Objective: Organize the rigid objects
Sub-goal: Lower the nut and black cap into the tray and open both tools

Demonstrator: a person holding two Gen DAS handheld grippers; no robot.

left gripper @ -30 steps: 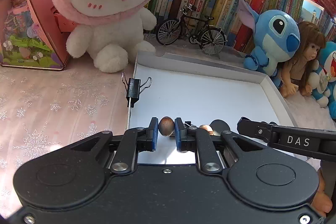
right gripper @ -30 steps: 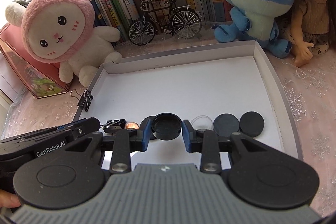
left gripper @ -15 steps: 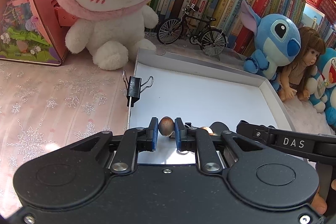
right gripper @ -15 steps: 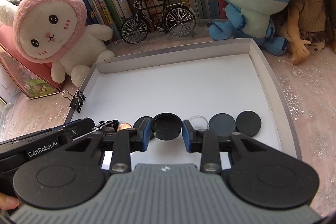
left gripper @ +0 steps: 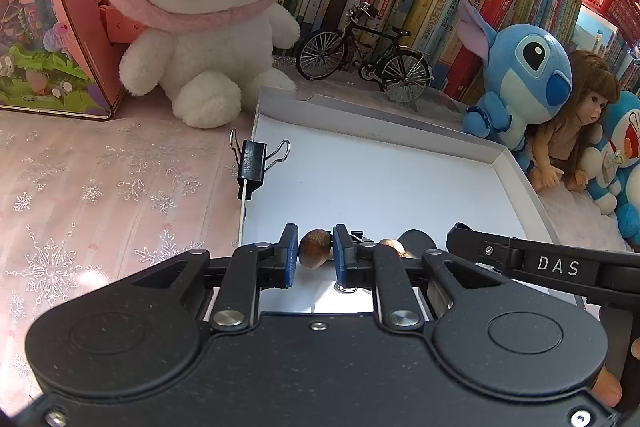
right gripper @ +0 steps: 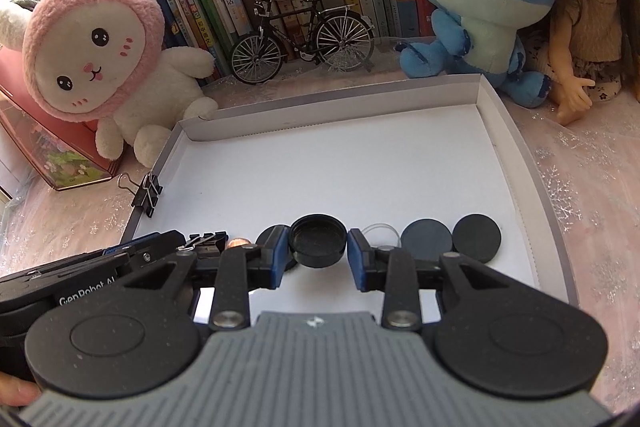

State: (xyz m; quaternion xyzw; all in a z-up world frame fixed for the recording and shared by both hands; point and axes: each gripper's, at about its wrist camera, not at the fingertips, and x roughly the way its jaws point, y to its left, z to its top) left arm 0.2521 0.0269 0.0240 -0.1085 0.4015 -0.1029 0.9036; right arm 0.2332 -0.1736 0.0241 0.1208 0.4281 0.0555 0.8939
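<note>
Nut (left gripper: 315, 254), brown, hard, probably light and slick: pinched at its sides between left gripper (left gripper: 315, 254) fingers, at 6 o'clock in white tray (left gripper: 516, 163). Black cap (right gripper: 318, 241), stiff, light: bracketed across its rim by right gripper (right gripper: 318, 253); contact unclear.

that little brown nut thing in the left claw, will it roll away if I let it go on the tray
Probably, yes. The brown nut looks rounded and smooth, so it would likely roll on the flat white tray. It appears hard and small, so probably light and not fragile. Gripped between the left claw pads at its curved sides, it might squirt out if squeezed unevenly.
</note>
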